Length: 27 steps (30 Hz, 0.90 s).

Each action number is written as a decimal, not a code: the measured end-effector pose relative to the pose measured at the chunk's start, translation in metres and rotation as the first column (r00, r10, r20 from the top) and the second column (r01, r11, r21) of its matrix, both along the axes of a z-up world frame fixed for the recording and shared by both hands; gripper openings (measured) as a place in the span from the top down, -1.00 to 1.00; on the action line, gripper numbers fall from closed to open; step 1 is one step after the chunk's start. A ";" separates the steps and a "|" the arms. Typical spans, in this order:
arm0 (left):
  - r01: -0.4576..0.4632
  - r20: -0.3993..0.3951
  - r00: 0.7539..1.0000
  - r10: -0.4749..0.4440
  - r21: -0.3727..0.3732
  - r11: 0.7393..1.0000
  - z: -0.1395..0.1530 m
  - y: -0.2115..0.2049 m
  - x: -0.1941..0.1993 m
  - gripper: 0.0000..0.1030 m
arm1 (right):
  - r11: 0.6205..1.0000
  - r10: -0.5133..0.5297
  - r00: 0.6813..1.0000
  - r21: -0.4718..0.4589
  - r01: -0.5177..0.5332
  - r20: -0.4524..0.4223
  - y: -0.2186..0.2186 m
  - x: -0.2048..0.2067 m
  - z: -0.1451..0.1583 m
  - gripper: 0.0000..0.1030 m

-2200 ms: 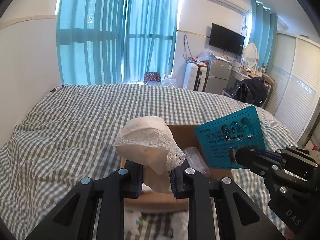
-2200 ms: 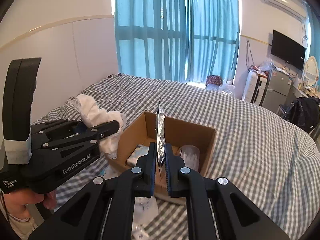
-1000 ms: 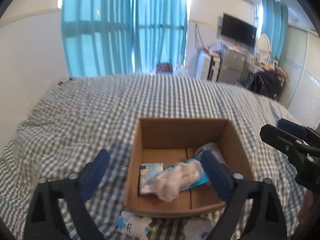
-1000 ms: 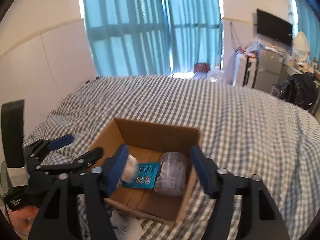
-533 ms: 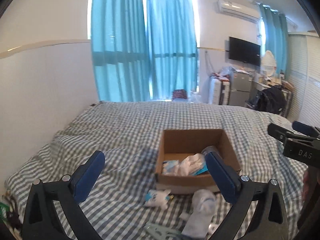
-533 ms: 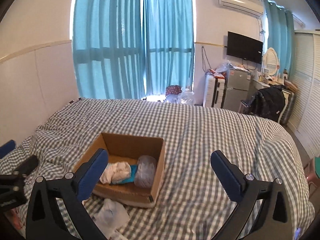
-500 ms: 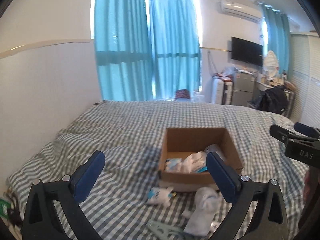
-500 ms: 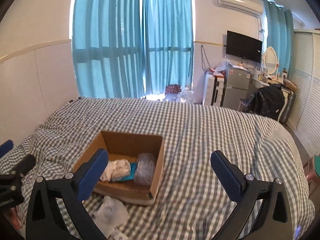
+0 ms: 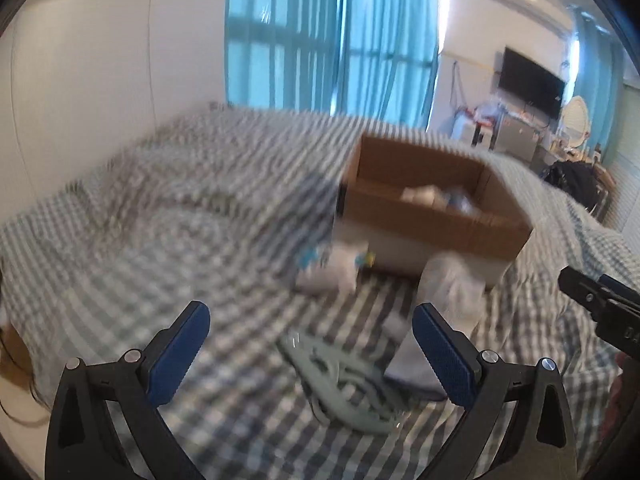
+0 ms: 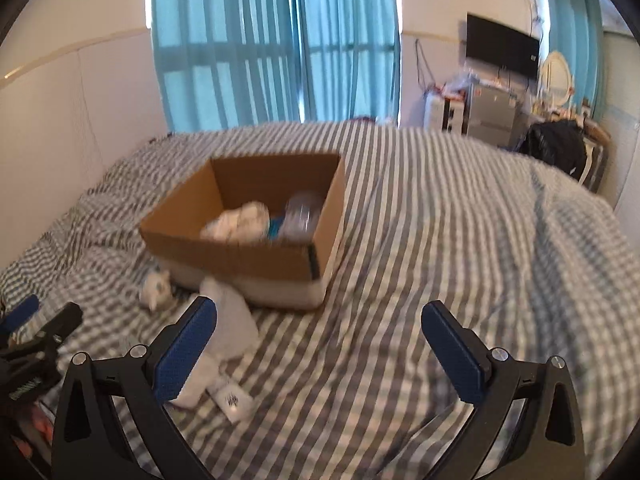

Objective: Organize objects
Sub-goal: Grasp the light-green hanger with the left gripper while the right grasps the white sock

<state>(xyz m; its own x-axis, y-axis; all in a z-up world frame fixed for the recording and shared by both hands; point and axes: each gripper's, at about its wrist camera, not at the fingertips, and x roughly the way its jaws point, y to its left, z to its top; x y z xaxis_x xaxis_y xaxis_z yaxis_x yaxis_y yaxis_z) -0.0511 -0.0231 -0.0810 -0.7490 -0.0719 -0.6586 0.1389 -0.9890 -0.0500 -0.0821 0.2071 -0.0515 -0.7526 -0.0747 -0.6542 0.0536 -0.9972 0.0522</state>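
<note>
Gingham bed [image 10: 440, 240] carries the cardboard box [image 10: 248, 256], already part-filled; both claws, left [image 9: 312, 352] and right [image 10: 320, 344], gape apart and empty; next, I judge, comes closing on the white cloth [image 10: 228, 328] lying just before the box's near wall.

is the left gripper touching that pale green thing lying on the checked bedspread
Apart. The left wrist view shows the open left gripper bare, its fingers either side of the pale green item.
</note>
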 end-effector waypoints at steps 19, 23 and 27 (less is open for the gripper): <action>0.143 0.237 0.963 -0.129 -0.041 0.989 -0.095 0.045 -0.026 -0.73 | 1.000 0.018 0.989 -0.026 -0.014 0.150 -0.005 -0.014 -0.061 -1.00; 0.169 0.220 0.961 -0.167 0.012 0.986 -0.085 0.036 -0.015 -0.41 | 0.999 0.024 0.988 -0.029 -0.020 0.154 -0.008 -0.013 -0.059 -1.00; 0.169 0.184 0.968 -0.169 0.016 0.986 -0.064 0.026 -0.007 0.50 | 0.998 0.057 0.988 -0.027 -0.054 0.143 -0.019 -0.013 -0.053 -1.00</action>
